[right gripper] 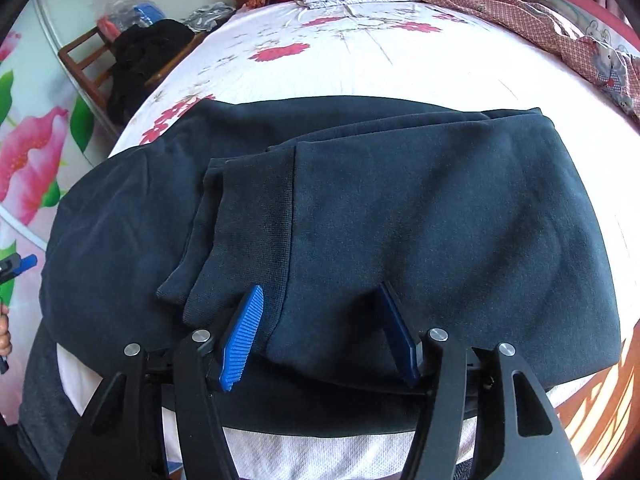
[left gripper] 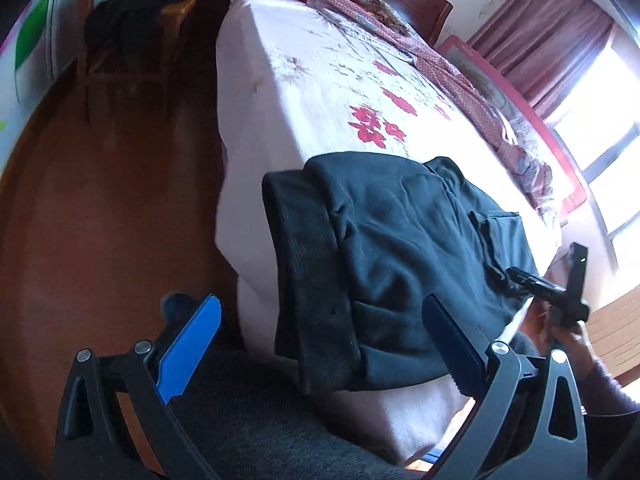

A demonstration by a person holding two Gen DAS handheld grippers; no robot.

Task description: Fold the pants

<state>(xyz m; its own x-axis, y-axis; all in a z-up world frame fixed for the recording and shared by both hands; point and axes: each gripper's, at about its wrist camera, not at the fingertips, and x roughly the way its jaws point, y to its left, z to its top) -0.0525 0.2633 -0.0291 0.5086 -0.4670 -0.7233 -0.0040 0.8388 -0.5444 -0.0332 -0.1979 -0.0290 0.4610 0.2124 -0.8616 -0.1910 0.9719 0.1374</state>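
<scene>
The dark pants lie folded at the near edge of the bed, cuffs doubled back on top. The right gripper hangs over that near hem, claws spread, cloth between them but not pinched. The left gripper stands wide apart beside the waistband, gripping nothing. Best now to lift clear without snagging the fold. No containers in sight.

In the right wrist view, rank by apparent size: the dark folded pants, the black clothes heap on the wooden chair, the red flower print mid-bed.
1. Dark folded pants, nearest the camera.
2. Black clothes heap.
3. Red flower print.
</scene>
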